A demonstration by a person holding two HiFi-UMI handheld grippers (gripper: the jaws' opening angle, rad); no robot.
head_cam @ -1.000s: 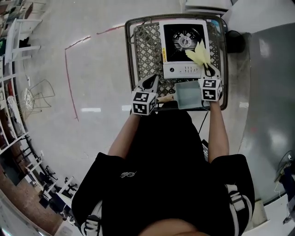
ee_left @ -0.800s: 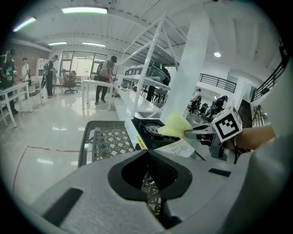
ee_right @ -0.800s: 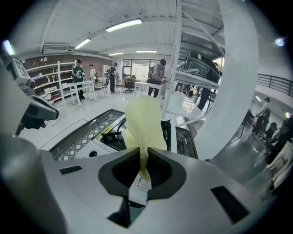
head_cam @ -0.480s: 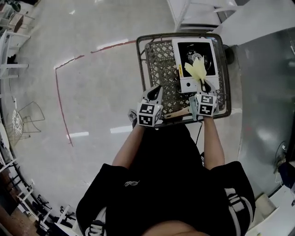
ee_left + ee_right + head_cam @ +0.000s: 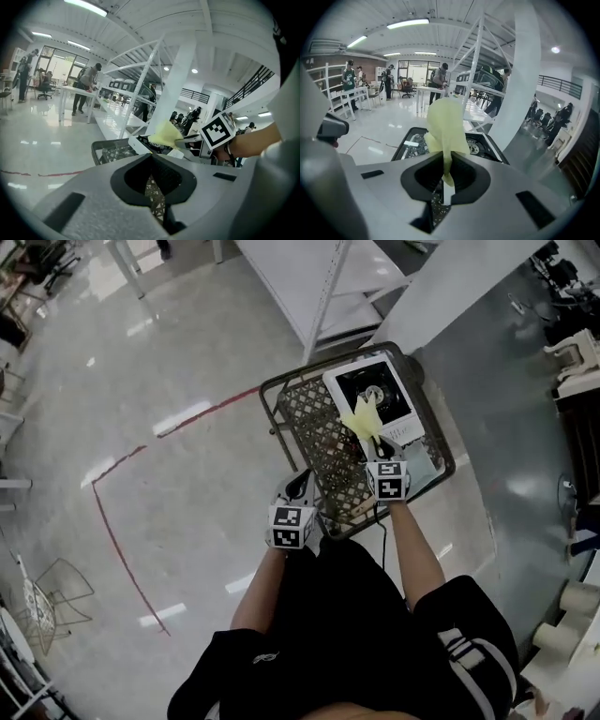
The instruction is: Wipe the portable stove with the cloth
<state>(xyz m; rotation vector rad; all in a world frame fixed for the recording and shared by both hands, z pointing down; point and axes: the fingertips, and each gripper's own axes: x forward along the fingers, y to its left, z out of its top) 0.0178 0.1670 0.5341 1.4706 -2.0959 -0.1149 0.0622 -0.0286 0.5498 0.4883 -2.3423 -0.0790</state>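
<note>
The portable stove [image 5: 377, 397], white with a black burner top, sits in the far right part of a wire-mesh basket [image 5: 323, 442]. A pale yellow cloth [image 5: 361, 416] hangs over the stove's near left edge, pinched in my right gripper [image 5: 376, 448]. In the right gripper view the cloth [image 5: 445, 124] rises from between the jaws of that gripper [image 5: 446, 164], with the stove [image 5: 482, 145] behind it. My left gripper [image 5: 300, 487] is shut and empty at the basket's near left rim. Its own view shows the cloth [image 5: 166, 133] and the stove [image 5: 149, 143] ahead.
A white shelving frame [image 5: 323, 292] stands beyond the basket. A red tape line [image 5: 117, 479] runs over the glossy floor at the left. A white pillar [image 5: 520, 84] rises on the right. People [image 5: 86, 86] stand at tables far off.
The head view has swung and drawn back, so the basket looks smaller and farther. The cloth stays in the right gripper above the stove. The left gripper has dropped back toward the near rim.
</note>
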